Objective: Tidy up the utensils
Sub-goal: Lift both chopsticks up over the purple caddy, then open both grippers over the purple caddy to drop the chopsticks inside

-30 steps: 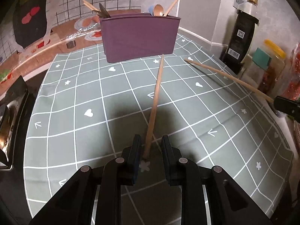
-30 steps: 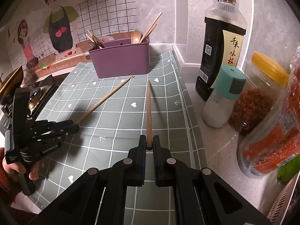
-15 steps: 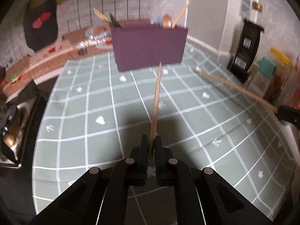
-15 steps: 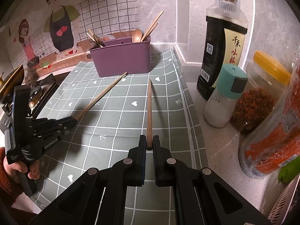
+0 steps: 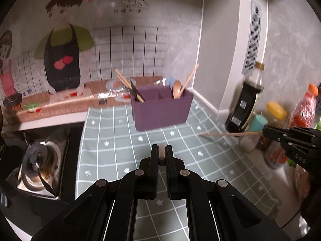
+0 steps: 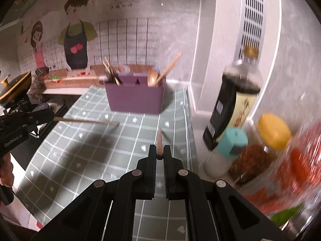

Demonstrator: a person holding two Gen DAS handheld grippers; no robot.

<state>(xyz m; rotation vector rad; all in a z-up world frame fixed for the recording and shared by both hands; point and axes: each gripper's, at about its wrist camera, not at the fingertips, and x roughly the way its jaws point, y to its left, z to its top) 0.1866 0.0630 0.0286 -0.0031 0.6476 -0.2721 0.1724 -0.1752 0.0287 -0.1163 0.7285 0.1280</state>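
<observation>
Lifting both chopsticks off mat: L gripper (image 5: 161, 154) just clamped its chopstick (image 5: 161, 156), R gripper (image 6: 159, 154) grips other chopstick (image 6: 159, 144); purple caddy (image 5: 160, 112) at 12 o'clock next.

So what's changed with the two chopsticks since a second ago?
The left gripper jaws have just been closing and now clamp the left chopstick. Both it and the right chopstick, clamped in the right gripper, have lifted off the mat. The purple holder stayed put.
</observation>
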